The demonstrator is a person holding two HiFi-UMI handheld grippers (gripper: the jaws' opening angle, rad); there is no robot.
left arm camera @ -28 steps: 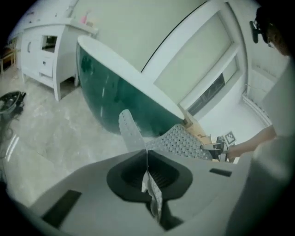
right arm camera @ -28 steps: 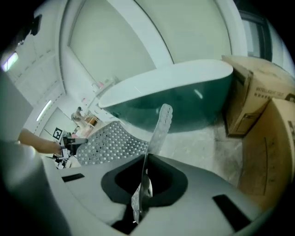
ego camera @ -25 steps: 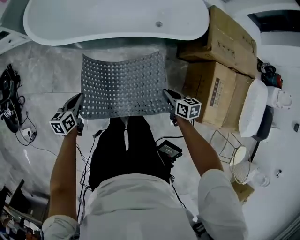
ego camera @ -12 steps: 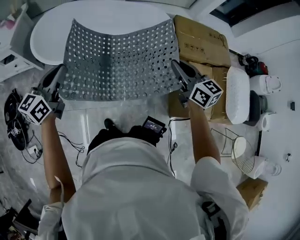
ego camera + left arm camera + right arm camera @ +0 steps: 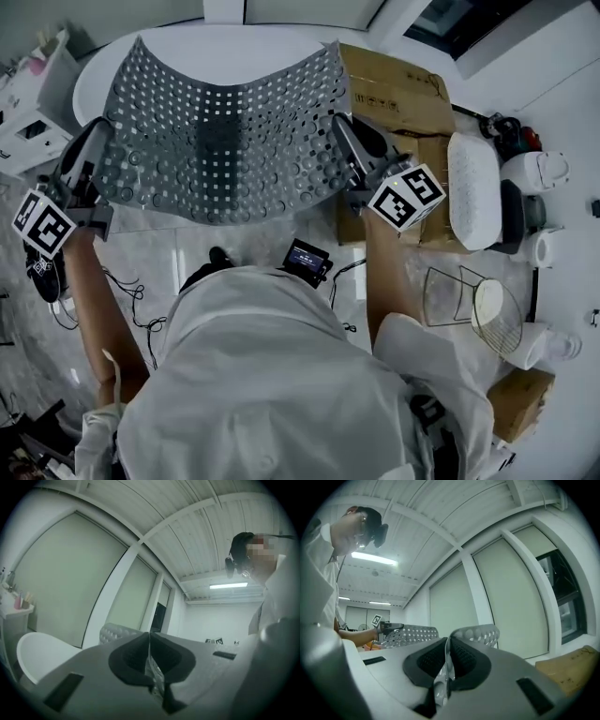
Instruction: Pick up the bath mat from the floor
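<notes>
Your left gripper (image 5: 99,141) has its jaws closed tight on the left edge of the bath mat (image 5: 225,131). Your right gripper (image 5: 341,129) is clamped the same way on the right edge. In the left gripper view, a thin fold of the mat is pinched between the dark pads (image 5: 127,657) with no gap showing. The right gripper view shows the same pinch, with the perforated sheet curling away beyond the jaws.

The grey, hole-patterned mat is off the floor (image 5: 159,258). It is stretched wide between your two grippers in front of your chest and bows in the middle. In the head view it covers much of the white bathtub (image 5: 272,37) below it. The stacked cardboard boxes (image 5: 398,89) lie just to the right of your right gripper.
</notes>
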